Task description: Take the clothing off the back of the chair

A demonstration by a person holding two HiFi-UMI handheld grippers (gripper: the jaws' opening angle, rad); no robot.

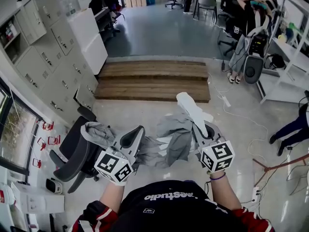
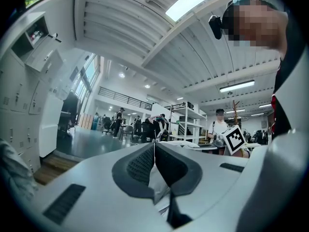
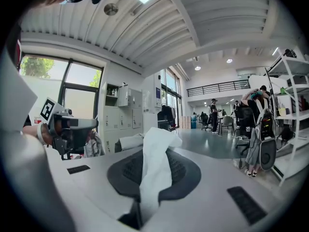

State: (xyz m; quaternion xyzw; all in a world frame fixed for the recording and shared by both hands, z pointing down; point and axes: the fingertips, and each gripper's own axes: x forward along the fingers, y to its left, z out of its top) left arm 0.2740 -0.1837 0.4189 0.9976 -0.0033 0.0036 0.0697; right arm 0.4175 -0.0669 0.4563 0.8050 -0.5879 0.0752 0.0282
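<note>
Head view alone: one office chair left of one grey garment.
Gripper views: left gripper, right gripper, both clamping the garment.

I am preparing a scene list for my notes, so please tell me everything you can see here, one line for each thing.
clothing: one bundle, grey and white, hanging between the two grippers
chair: one, black, lower left
lockers: one row, grey, along the left wall
cabinet: one, white, beyond the lockers
wooden steps: two, brown, centre
cable: one, white, on the floor at the right
shelf: one, white, right edge
people: several, mostly dark clothes, far upper right
left gripper: one, grey, shut on the clothing
right gripper: one, grey, shut on the clothing
</note>
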